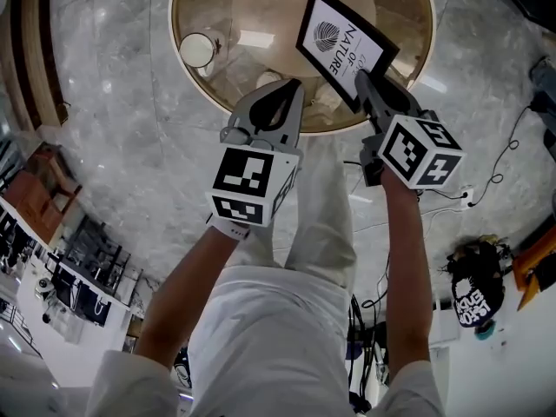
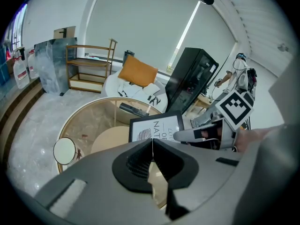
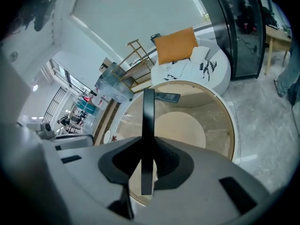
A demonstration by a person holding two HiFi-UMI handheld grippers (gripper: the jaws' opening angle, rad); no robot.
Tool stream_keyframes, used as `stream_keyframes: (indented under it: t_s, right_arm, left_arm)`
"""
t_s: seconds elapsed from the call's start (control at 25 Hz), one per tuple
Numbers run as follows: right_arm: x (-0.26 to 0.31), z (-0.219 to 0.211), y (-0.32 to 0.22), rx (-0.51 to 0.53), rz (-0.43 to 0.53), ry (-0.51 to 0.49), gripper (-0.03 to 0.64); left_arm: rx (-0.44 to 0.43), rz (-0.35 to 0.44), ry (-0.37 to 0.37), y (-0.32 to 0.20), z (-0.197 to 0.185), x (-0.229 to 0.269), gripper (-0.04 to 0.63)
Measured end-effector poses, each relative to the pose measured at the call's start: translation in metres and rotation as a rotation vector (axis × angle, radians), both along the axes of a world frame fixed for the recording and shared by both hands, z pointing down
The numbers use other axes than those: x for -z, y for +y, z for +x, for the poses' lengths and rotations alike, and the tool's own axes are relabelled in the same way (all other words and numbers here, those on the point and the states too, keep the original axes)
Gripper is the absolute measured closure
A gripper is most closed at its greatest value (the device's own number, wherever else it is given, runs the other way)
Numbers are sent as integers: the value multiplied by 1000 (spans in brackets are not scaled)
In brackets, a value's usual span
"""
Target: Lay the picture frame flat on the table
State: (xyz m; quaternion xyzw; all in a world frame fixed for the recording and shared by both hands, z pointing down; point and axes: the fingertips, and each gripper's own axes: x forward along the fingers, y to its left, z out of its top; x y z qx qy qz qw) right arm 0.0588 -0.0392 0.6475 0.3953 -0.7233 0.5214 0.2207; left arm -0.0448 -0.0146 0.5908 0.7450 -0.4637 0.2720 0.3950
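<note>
Head view first, from the left. A white cup (image 1: 198,49) stands at about 9 o'clock on the round glass table (image 1: 177,33), well apart from everything else. It is the only container here, and I cannot tell whether anything is in it.

Next comes my left gripper (image 1: 276,111), hanging over the near rim at 6 o'clock. Its jaws are clenched together with nothing between them.

Right of that is the picture frame (image 1: 346,46). It is tilted over the table toward 4 o'clock, print side up, and not yet lying flat. I cannot tell whether its lower edge touches the glass.

My right gripper (image 1: 365,81) grasps the frame by its near edge. In the right gripper view the frame (image 3: 147,125) runs edge-on straight between the pads. A remote (image 3: 167,97) lies at the table's far side, at 12 o'clock.

The worry, as I judge it, is the thin pinch. I hold the frame only by one edge, so its weight could make it swing or slip as I tip it down. A corner could then strike the glass hard. The frame also hangs close to the near rim, so letting go there might leave it overhanging and it could slide off. The empty left gripper could steady the free edge.
</note>
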Motion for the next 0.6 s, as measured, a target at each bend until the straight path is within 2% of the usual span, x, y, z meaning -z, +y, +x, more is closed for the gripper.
stream_keyframes:
  t_s: [0.32, 0.6]
  right_arm:
    - [-22, 8, -20, 32, 19, 82, 549]
    - [-45, 22, -33, 0, 0, 106, 528]
  left_arm:
    - [-15, -19, -8, -13, 1, -18, 589]
    - [-25, -40, -15, -22, 9, -33, 589]
